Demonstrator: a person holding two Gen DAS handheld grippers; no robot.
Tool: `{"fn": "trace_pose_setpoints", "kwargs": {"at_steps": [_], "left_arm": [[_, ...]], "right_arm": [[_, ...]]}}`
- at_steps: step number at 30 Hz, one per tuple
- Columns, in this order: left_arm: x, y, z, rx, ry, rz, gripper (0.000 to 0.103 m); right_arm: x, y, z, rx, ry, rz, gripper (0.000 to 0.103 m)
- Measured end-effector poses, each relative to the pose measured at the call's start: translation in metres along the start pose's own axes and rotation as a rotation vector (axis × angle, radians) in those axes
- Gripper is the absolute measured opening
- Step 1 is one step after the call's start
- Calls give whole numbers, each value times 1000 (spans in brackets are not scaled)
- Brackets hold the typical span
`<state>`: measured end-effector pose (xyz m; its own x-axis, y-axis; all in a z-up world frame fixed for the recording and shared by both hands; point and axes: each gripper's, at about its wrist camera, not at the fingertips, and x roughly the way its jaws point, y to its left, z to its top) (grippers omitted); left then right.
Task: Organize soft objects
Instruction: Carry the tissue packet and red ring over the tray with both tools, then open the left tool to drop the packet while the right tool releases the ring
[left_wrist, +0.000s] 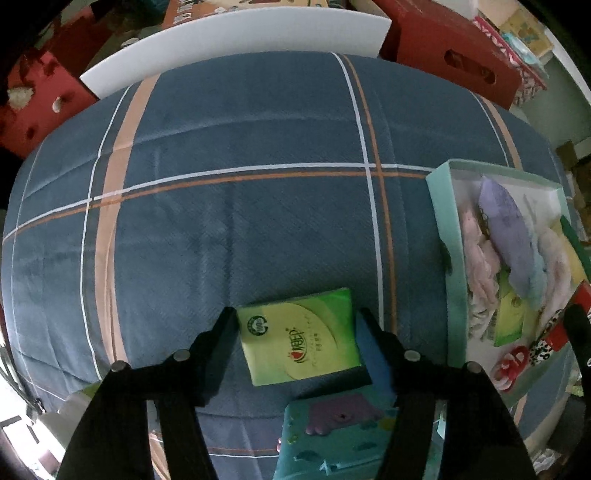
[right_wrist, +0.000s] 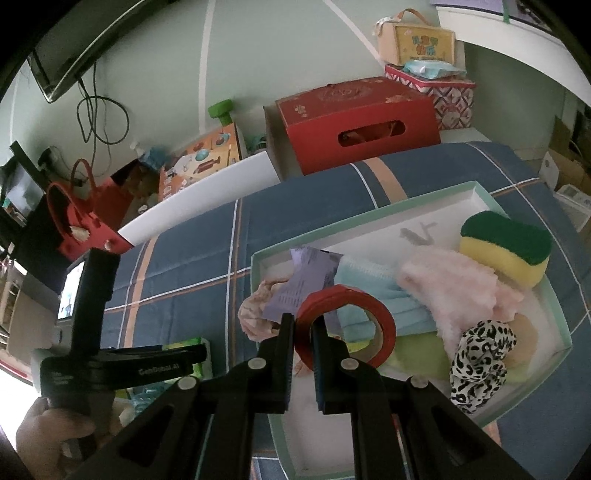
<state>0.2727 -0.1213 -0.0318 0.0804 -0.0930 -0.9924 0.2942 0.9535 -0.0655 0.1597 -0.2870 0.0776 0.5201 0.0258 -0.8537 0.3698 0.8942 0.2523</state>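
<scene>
Tissue packet (left_wrist: 300, 336), green, lies on the blue plaid blanket (left_wrist: 229, 229) between the spread fingers of the left gripper (left_wrist: 295, 321). Beside it, the mint tray (right_wrist: 554, 321) holds soft items; above that tray the right gripper (right_wrist: 303, 325) pinches a red tape roll (right_wrist: 347, 326).

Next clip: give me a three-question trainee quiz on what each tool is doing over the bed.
1. True or false: the right tool is shut on the red tape roll.
2. What lies between the left tool's fingers?
3. The sponge is: A) on the blanket, B) in the green box, C) held.

Key: 1 true. 2 a green tissue pack, fingers beside it, grip unclear. 3 B.
</scene>
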Motion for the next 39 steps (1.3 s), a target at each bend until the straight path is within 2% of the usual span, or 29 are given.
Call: {"fn": "trace_pose_setpoints", "kwargs": {"at_steps": [4, 8, 12, 13, 17, 20, 23, 25, 32, 39], "left_arm": [[-16, 14, -7, -36, -59, -25, 65], [-59, 13, -17, -57, -198, -60, 65], [-105, -9, -34, -38, -348, -116, 66], [-114, -16, -40, -32, -382, -150, 66], [-124, -46, -59, 18, -433, -221, 66], [-115, -75, -62, 55, -411, -286, 66], [-99, -90, -67, 55, -376, -263, 66], [-86, -95, -70, 51, -355, -292, 65], [-58, -103, -77, 68, -314, -302, 65], [-41, -121, -82, 138, -277, -289, 65]], "right_arm": [[-5, -2, 0, 5, -9, 5, 10], [-16, -6, 1, 12, -30, 6, 10], [-30, -13, 3, 17, -56, -4, 10], [-34, -16, 3, 22, -65, -7, 10], [-45, -33, 5, 51, -82, -14, 10], [-43, -48, 5, 93, -79, -31, 10], [-31, -60, 3, 127, -42, -33, 10], [-26, -66, 3, 145, -29, -30, 10], [-8, -77, 1, 168, 18, -31, 11], [4, -73, -2, 151, 54, -34, 13]]}}
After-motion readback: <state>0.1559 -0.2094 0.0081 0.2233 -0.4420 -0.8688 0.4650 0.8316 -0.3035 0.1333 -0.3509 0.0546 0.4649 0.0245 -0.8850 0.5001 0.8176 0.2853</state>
